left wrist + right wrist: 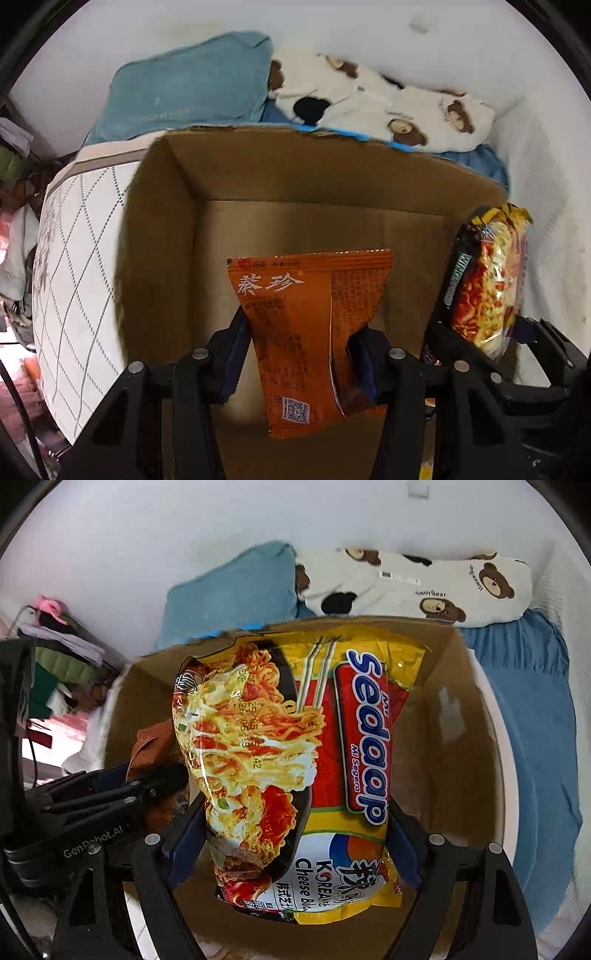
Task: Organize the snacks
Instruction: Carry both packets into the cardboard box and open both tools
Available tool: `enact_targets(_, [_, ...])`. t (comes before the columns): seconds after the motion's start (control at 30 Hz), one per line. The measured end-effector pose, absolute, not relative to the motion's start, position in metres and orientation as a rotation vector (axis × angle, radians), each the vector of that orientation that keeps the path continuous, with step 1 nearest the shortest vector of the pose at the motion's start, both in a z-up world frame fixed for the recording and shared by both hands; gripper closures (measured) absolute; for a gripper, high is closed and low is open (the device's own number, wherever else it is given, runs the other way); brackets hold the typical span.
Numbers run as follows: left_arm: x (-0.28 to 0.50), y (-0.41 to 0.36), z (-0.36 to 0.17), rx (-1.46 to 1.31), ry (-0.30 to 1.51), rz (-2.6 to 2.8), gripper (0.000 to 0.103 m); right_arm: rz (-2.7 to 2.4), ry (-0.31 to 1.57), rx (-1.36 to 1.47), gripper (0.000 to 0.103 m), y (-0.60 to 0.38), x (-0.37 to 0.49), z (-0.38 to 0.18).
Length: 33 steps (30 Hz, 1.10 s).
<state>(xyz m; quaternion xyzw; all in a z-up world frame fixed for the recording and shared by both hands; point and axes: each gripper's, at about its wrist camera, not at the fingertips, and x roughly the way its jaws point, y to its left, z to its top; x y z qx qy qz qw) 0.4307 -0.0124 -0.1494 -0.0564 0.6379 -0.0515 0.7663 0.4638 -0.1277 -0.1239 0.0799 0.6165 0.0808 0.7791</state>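
Observation:
An open cardboard box (177, 229) sits on a bed; its inside looks empty in the left wrist view. My left gripper (299, 339) is shut on an orange snack packet (295, 332) and holds it above the box floor. My right gripper (295, 834) is shut on a yellow Sedaap noodle packet (291, 760) and holds it over the box (443, 760). The noodle packet (484, 291) and right gripper (480, 336) show at the right in the left wrist view. The left gripper (159, 779) with the orange packet (151, 746) shows at the left in the right wrist view.
The box rests on a quilted white mattress (70, 280). Behind it lie a blue pillow (184, 88) and a white bear-print pillow (388, 107) on a blue sheet (532, 716). A white wall (332, 26) runs behind. Cluttered clothes (62, 653) are at the left.

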Motion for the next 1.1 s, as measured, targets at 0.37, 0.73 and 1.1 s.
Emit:
enact_targets(0.37, [0.479,-0.013,-0.175,-0.137,1.453,-0.109,0.046,0.191,1.493,0.127,0.013,-0.114,0.503,-0.189])
enact_targets(0.73, [0.456,-0.015,-0.153,-0.118,1.392,-0.106,0.007,0.153,1.46,0.117,0.004,-0.133,0.489,-0.176])
enact_targets(1.1, [0.396,-0.007,-0.106,-0.091,1.232,-0.035,0.007,0.094,1.336,0.095,0.004,-0.14,0.42,-0.131])
